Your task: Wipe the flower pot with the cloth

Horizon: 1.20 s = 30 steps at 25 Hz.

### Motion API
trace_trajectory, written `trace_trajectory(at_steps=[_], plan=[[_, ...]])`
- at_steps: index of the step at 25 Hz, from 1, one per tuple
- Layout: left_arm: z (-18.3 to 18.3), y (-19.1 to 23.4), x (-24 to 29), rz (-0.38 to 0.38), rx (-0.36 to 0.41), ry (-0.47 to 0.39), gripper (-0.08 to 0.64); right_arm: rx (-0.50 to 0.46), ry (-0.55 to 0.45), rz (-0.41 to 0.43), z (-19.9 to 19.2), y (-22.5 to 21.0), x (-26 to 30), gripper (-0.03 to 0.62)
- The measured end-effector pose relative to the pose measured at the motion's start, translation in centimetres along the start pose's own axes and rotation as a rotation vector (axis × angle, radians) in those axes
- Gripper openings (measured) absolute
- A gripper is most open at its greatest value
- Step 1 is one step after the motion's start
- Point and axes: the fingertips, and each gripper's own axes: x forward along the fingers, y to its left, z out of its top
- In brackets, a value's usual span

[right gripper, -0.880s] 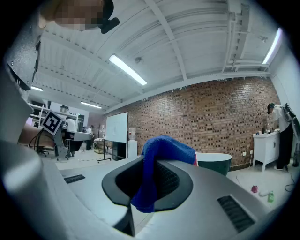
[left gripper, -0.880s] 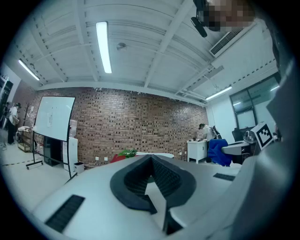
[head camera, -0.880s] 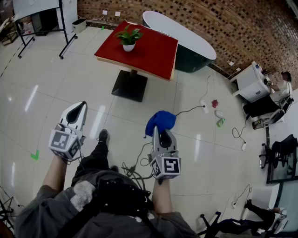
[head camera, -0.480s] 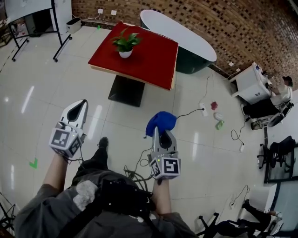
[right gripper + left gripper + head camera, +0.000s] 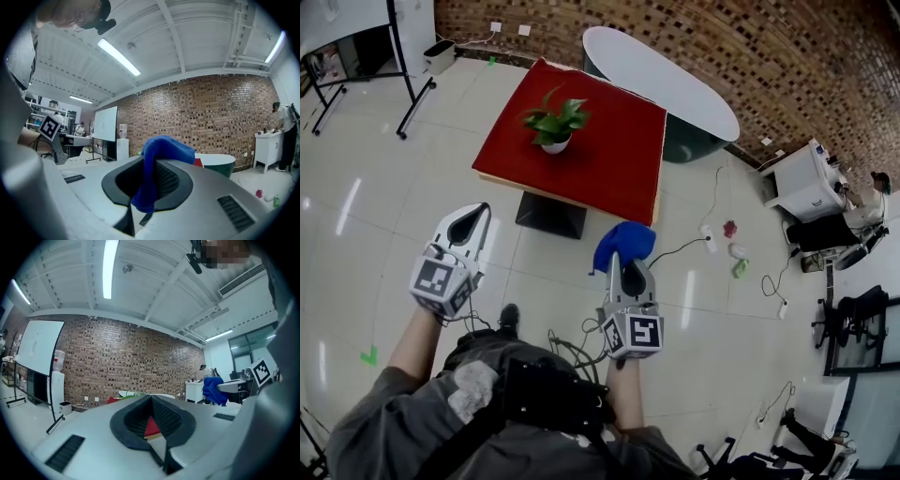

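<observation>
The flower pot is white with a green plant and stands on a red square table ahead of me. In the head view my right gripper is shut on a blue cloth, which bunches over its tip, short of the table's near edge. The right gripper view shows the cloth draped between the closed jaws of that gripper. My left gripper is shut and holds nothing, left of the table's pedestal. In its own view the left gripper points level at the red table.
A white oval table on a dark green base stands behind the red one. A whiteboard stand is at the far left. Cables lie by my feet, small items on the floor at right, and a white cabinet beyond.
The red table and the pot have come closer and lower in the head view as I walk toward them. Both grippers keep their pose; the cloth stays held.
</observation>
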Motion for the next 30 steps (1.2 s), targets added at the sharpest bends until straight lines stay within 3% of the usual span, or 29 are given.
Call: trace_trajectory(at_steps=[7, 12, 17, 19, 23, 28, 30], plan=[[2.7, 7.4, 9.7, -0.03, -0.063, 0.072, 0.038, 0.064, -0.001, -0.047, 5.0, -2.1, 11.9, 0.058], [-1.0, 10.1, 12.3, -0.044, -0.046, 0.062, 0.038, 0.03, 0.026, -0.059, 1.9, -1.4, 15.1, 0.058], [-1.5, 10.0, 18.6, -0.067, -0.04, 0.082, 0.044, 0.037, 0.054, -0.053, 2.5, -6.1, 19.9, 0.057], [-2.5, 10.0, 21.2, -0.074, -0.05, 0.089, 0.124, 0.04, 0.066, -0.039, 2.0, -7.9, 22.4, 0.057], [-4.9, 9.6, 25.6, -0.086, -0.047, 0.088, 0.195, 0.052, 0.078, 0.01, -0.2, -10.6, 27.4, 0.058], [-9.0, 9.5, 31.3, -0.058, -0.066, 0.155, 0.396, 0.067, 0.106, 0.076, -2.6, -13.4, 33.1, 0.058], [-11.0, 9.5, 33.5, -0.036, -0.075, 0.19, 0.405, 0.074, 0.13, 0.099, -3.9, -14.5, 35.0, 0.058]])
